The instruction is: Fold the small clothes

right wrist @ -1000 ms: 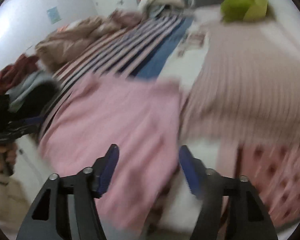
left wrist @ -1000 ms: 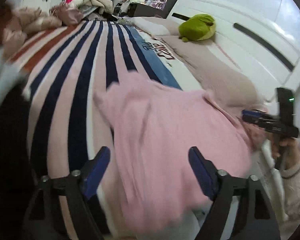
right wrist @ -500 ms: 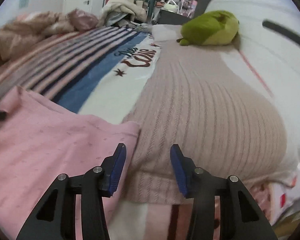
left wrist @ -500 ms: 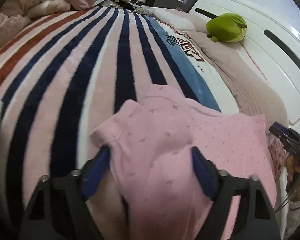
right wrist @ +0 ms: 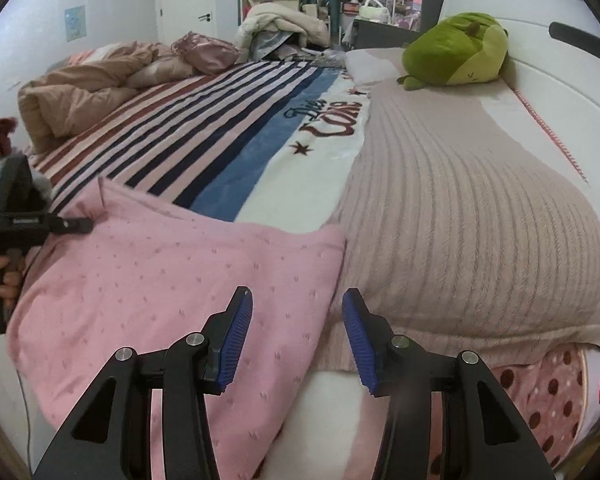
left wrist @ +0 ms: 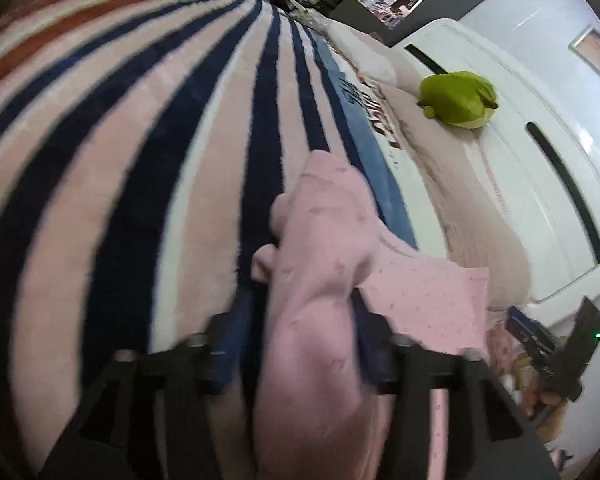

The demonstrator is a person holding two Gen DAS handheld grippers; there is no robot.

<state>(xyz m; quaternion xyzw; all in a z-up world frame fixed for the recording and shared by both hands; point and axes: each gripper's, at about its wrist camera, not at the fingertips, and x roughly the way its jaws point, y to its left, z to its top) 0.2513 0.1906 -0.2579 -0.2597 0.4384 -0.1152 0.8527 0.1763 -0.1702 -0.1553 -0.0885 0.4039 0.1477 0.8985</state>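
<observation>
A small pink knit garment (right wrist: 172, 280) lies spread on the bed near its front edge. In the left wrist view its left part is bunched into a thick fold (left wrist: 320, 280) between the blue pads of my left gripper (left wrist: 300, 344), which is shut on it. From the right wrist view the left gripper (right wrist: 60, 224) sits at the garment's far left corner. My right gripper (right wrist: 296, 340) is open and empty, just above the garment's right edge, where it meets a beige ribbed blanket (right wrist: 460, 208).
The garment rests on a striped blanket (left wrist: 140, 160) with a blue band. A green plush toy (right wrist: 456, 56) lies by the white headboard (left wrist: 540, 160). Crumpled bedding (right wrist: 92, 88) and clothes pile up at the far left. A polka-dot cloth (right wrist: 548, 392) sits at lower right.
My left gripper has closed on the garment's left side and bunched it up. My right gripper has swung to the garment's right edge and narrowed a little, still open.
</observation>
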